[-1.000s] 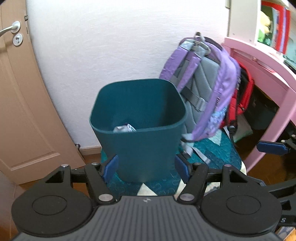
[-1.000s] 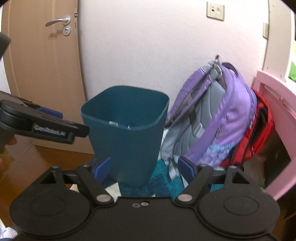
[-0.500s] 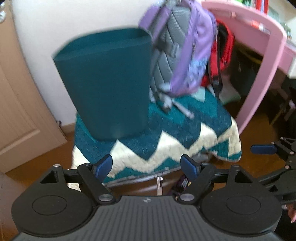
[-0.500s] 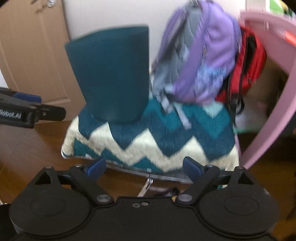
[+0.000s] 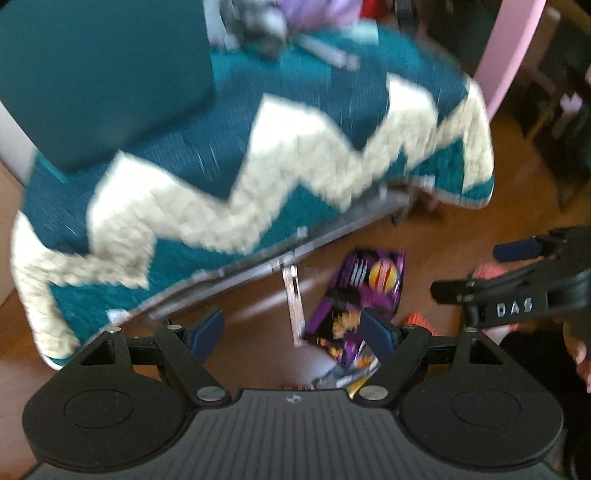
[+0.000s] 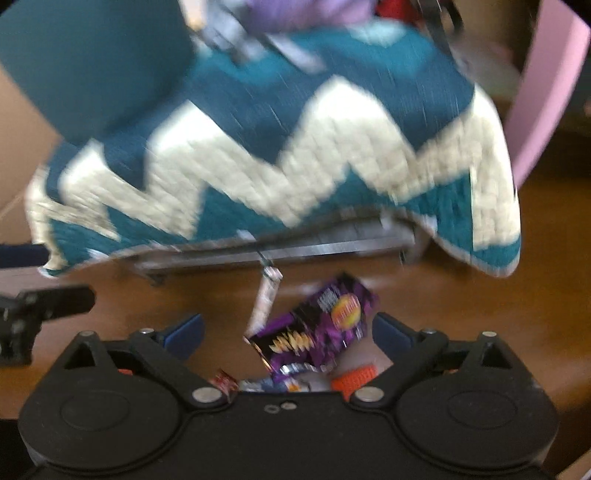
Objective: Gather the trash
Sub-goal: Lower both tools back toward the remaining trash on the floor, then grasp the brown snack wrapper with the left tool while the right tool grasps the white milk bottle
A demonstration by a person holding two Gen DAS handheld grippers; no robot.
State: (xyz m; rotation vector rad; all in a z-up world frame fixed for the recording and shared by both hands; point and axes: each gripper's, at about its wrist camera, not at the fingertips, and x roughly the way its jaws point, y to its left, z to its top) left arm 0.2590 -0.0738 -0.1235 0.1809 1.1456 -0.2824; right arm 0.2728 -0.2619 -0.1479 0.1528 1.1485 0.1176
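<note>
A purple snack wrapper [image 5: 354, 295] lies on the wooden floor in front of the quilt-covered seat; it also shows in the right wrist view [image 6: 317, 332]. A clear strip wrapper [image 5: 293, 295] lies beside it. Small red and orange scraps [image 6: 354, 376] lie near the right gripper's base. The teal bin [image 5: 99, 74] stands on the quilt at top left. My left gripper [image 5: 291, 332] is open and empty above the floor, left of the wrapper. My right gripper [image 6: 288, 332] is open and empty, with the wrapper between its fingers' line of sight.
A teal and cream zigzag quilt [image 5: 258, 147] drapes over a low metal-framed seat. A purple backpack [image 6: 295, 14] leans behind it. A pink desk leg [image 5: 506, 55] stands at right. Both views are motion-blurred.
Both grippers have dropped and tilted down from the bin's rim toward the floor. The wrappers under the seat's front edge have come into view. Both stay open.
</note>
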